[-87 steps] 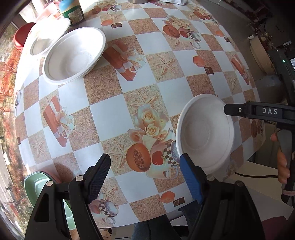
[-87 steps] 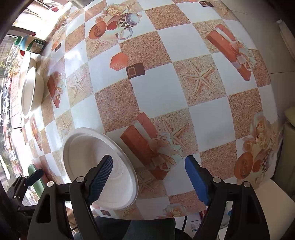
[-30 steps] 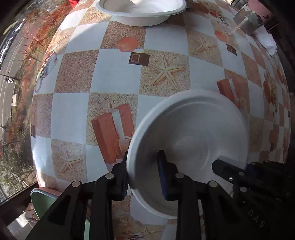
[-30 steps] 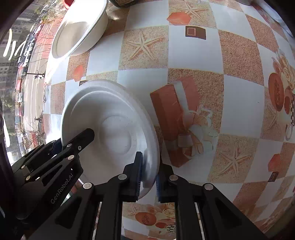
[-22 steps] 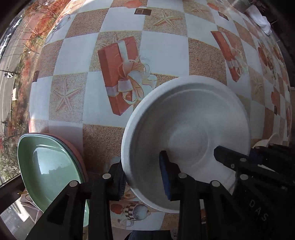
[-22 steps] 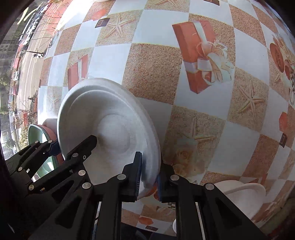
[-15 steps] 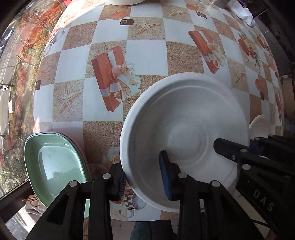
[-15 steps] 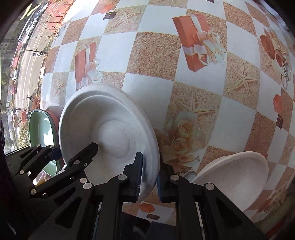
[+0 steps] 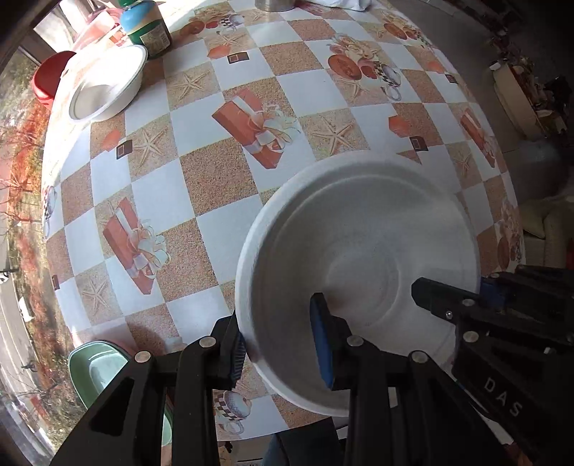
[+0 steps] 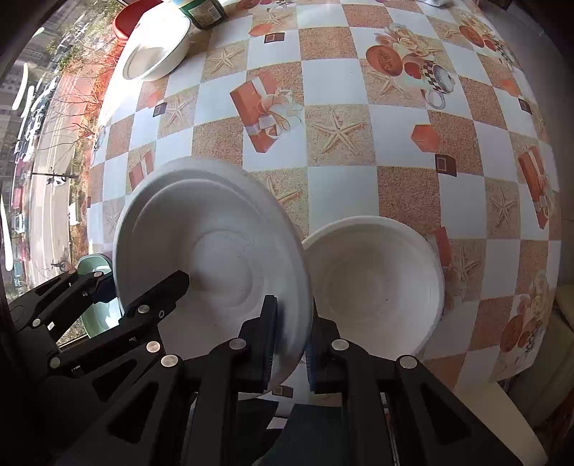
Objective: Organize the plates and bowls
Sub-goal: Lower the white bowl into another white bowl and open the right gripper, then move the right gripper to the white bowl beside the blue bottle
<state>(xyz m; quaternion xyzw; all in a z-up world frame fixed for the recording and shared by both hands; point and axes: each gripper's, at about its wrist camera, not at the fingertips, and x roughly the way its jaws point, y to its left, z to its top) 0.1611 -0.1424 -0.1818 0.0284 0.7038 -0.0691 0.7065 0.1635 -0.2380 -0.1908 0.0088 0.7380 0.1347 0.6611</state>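
Observation:
Both grippers hold one white paper plate (image 9: 362, 258) above the near edge of the patterned table (image 9: 222, 172). My left gripper (image 9: 280, 351) is shut on its near-left rim. My right gripper (image 10: 292, 329) is shut on its right rim; the plate also shows in the right wrist view (image 10: 211, 258). A white paper bowl (image 10: 376, 283) sits on the table just right of the plate. Another white bowl (image 9: 104, 86) stands at the far left, also seen in the right wrist view (image 10: 154, 53).
A green plate (image 9: 97, 369) on a pink one sits off the table's near-left edge. A green jar (image 9: 145, 28) and a red bowl (image 9: 46, 79) stand at the far left. A metal pot (image 9: 274, 4) is at the far edge.
The plate, held by both grippers, has moved back over the table toward the near-edge bowl. The view has swung up, so the far bowl and jar show again.

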